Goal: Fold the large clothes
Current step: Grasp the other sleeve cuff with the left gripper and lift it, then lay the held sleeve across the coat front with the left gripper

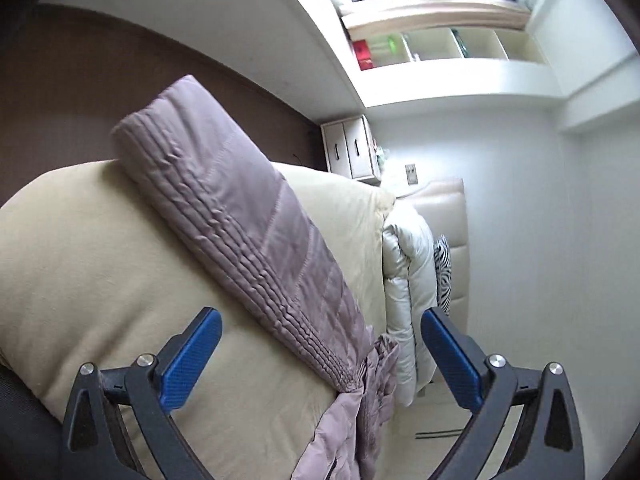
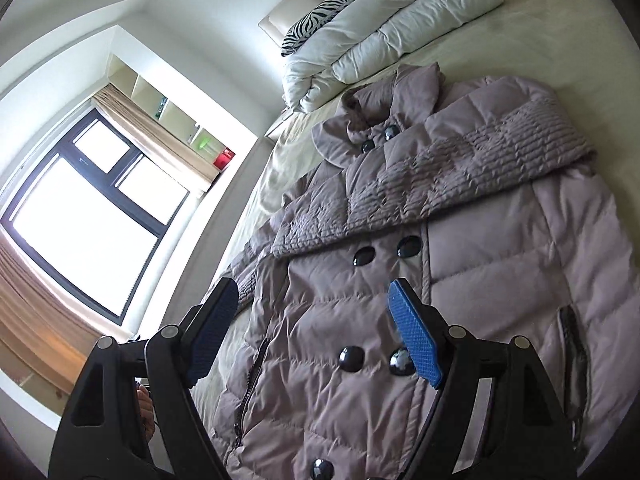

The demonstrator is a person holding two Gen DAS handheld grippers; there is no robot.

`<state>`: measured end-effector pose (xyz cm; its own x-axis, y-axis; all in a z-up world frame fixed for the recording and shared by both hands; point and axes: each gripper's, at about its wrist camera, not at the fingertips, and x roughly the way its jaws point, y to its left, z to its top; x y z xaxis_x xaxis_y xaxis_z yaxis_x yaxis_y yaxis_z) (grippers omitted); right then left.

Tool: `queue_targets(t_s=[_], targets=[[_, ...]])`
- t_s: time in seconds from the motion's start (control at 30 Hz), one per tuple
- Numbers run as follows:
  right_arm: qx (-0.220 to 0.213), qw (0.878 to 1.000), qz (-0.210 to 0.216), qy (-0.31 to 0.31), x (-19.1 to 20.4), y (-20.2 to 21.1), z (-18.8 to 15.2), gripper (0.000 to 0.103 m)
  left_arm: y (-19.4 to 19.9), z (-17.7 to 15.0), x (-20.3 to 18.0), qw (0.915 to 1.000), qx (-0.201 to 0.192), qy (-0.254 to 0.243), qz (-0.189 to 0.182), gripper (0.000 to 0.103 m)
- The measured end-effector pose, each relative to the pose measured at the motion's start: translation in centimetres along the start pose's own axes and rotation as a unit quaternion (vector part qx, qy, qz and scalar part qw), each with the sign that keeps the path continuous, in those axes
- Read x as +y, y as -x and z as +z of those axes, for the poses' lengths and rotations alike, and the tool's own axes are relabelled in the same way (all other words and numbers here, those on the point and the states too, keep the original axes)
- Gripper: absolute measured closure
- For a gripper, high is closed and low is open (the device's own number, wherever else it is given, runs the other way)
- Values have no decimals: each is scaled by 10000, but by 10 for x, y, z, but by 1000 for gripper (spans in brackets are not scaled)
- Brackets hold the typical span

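A mauve quilted down coat [image 2: 400,320] with dark round buttons lies front up on the cream bed [image 2: 560,32]. One ribbed sleeve [image 2: 460,160] is laid across its chest. My right gripper [image 2: 314,286] hovers open over the coat's buttoned front, with nothing between its blue pads. In the left wrist view the same kind of ribbed sleeve [image 1: 224,184] runs away across the bed [image 1: 80,260]. My left gripper [image 1: 320,316] is open wide, and its pads stand clear on either side of the sleeve.
A rolled white duvet [image 2: 392,20] and a zebra-print pillow [image 2: 320,12] sit at the head of the bed against a padded headboard [image 1: 452,208]. A bright window [image 2: 80,220] with curtains, wall shelves [image 1: 440,46] and a small white cabinet [image 1: 352,148] line the walls.
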<state>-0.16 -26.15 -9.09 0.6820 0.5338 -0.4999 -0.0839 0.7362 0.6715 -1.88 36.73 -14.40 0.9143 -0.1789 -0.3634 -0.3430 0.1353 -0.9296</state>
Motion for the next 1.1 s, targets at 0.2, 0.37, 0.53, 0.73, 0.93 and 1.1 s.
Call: queue_targets(t_s=[0.2,0.37,0.53,0.73,0.93,1.1], targets=[[74,9999,-49,-95,16,1,-27,26,-3,19,38,9948,-262,985,-74,2],[69,9999,-128,-77,16,11,-25,26,-11,38,48,9875,-468,1500,-106,2],[46,9996,-161,-248,7,16,-29,26,-7,51,52,9768,-874,1938,-246,3],[182,9992,-210,-292,1,12,-43,26,-20,53,56,9793,-899,1805,180,45],[239,9988,-204,-384,-8,16,-54,26,-32,61,78,9767,-695,2019,232,89],[191,9986,-233,-440,-18,24,-57,26,-22,64,48,9876,-692,1389,239,90]])
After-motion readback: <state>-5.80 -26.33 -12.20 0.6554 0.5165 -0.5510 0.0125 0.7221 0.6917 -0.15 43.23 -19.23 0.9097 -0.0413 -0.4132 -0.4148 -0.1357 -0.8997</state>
